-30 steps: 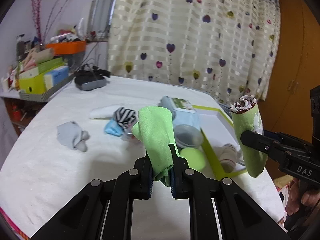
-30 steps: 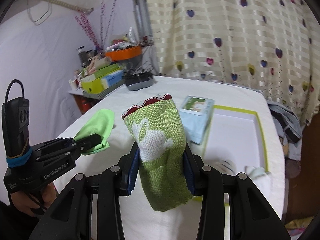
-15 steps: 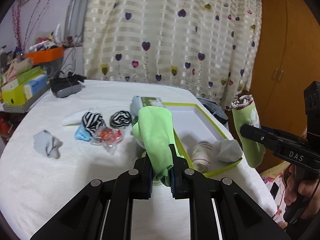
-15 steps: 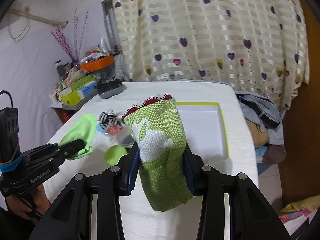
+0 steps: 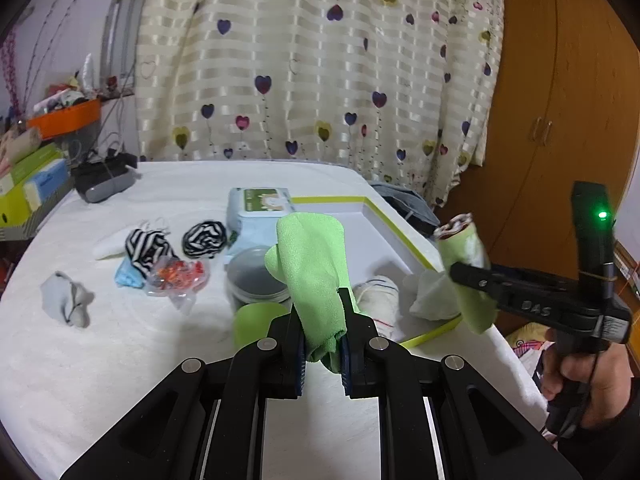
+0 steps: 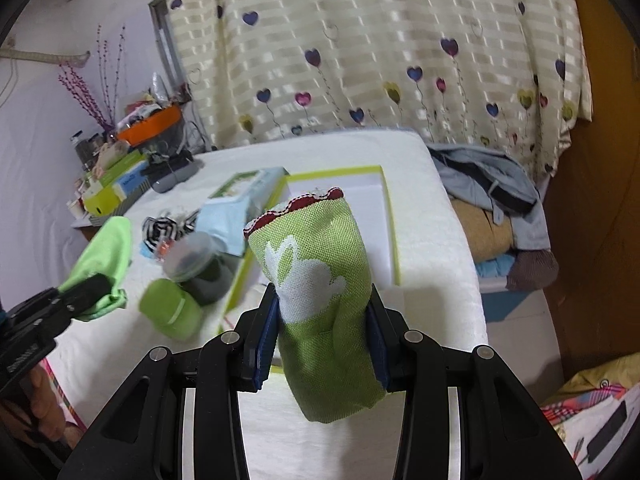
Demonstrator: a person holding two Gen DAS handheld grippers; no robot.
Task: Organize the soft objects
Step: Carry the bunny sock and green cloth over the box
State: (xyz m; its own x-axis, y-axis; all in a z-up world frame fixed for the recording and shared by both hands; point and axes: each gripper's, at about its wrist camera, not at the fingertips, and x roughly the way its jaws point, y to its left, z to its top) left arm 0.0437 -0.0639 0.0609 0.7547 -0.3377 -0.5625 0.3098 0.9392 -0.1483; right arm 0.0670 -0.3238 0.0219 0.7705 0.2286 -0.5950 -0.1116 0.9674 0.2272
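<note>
1. The left gripper (image 5: 322, 338) clamps a green microfibre cloth (image 5: 310, 264) upright; the right gripper (image 6: 320, 332) pinches a green rabbit-print pouch (image 6: 316, 280). Both hang above the counter (image 5: 120, 360) near the white tray (image 5: 384, 232), probably for sorting there.
2. Only the left view shows the rolled items (image 5: 378, 294) already in the tray.

Black left gripper (image 5: 323, 340), blue-padded jaws, silver screws, right gripper (image 6: 322, 344) alike, green light

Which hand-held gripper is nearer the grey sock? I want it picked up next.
Left. The left hand-held gripper is just right of the grey sock over the table; the right hand-held gripper is beyond the tray's far side.
</note>
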